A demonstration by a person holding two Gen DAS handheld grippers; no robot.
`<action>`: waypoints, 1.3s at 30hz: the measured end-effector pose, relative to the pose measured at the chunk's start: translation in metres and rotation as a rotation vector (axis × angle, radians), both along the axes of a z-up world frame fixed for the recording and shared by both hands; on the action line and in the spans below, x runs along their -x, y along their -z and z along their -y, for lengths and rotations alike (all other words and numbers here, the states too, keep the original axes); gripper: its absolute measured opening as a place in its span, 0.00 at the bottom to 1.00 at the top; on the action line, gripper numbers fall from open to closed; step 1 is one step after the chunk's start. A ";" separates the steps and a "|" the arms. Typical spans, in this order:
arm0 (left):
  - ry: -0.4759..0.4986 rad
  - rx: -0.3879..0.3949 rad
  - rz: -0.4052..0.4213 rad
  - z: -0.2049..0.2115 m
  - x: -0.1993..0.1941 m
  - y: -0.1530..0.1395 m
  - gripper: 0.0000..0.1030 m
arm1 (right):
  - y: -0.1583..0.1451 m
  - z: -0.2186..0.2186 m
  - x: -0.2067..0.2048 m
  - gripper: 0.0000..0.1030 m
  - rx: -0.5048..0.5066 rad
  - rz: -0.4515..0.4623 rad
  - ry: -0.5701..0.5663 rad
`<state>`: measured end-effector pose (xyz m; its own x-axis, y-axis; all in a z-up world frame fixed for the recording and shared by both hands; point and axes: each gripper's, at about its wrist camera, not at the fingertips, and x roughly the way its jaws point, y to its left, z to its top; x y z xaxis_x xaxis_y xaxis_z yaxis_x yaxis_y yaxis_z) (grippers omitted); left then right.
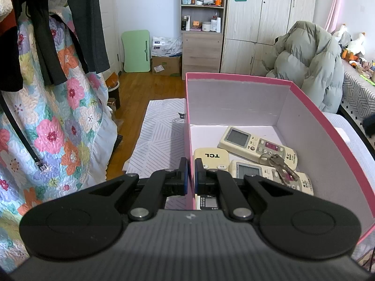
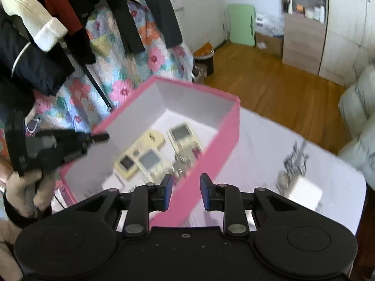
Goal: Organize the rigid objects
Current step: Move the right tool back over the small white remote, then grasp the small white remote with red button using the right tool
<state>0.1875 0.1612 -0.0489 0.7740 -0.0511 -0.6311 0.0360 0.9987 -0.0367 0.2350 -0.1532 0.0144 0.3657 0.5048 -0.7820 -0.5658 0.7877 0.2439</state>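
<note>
The left gripper (image 1: pixel 191 175) is clenched on the left wall of the pink box (image 1: pixel 332 126), one blue pad (image 1: pixel 185 175) outside and the other inside, pinching the thin card between them. In the right wrist view that gripper (image 2: pixel 98 138) shows at the box's left rim, held by a person's hand (image 2: pixel 25 196).

The right gripper (image 2: pixel 186 189) stands released, its pads (image 2: pixel 167 187) apart with nothing pressed between them; it hovers over the near right wall of the box (image 2: pixel 206 164), which shows in the gap.

Inside the box lie three cream remotes. One marked TCL (image 1: pixel 212 157) sits near the left wall. A remote with a grey screen (image 1: pixel 255 145) lies farther in, slanted. A third remote (image 1: pixel 269 175) lies nearer, to the right of the TCL one. A bunch of keys (image 1: pixel 280 166) rests across the two screen remotes. A small dark-screened device (image 1: pixel 208 202) is partly hidden under the left gripper.

The box stands on a white bed (image 2: pixel 269 140). To its right on the bed, blurred, lie a metal object (image 2: pixel 293 164) and a white block (image 2: pixel 304 192). At left hang dark clothes (image 1: pixel 70 35) over a floral quilt (image 1: pixel 58 121).
</note>
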 end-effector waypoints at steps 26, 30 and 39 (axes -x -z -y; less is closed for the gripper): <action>0.002 0.011 -0.005 -0.003 0.000 0.001 0.04 | 0.117 -0.007 -0.011 0.65 0.386 -0.017 -0.471; 0.006 0.013 -0.005 -0.006 -0.001 0.001 0.05 | 0.117 0.006 -0.015 0.60 0.324 -0.043 -0.315; 0.004 0.010 -0.005 -0.006 -0.001 0.001 0.05 | 0.115 0.012 -0.004 0.46 0.308 -0.089 -0.081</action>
<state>0.1883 0.1671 -0.0504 0.7704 -0.0610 -0.6346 0.0402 0.9981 -0.0471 0.2393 -0.1648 -0.1003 0.2573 0.2648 -0.9294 -0.6169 0.7853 0.0530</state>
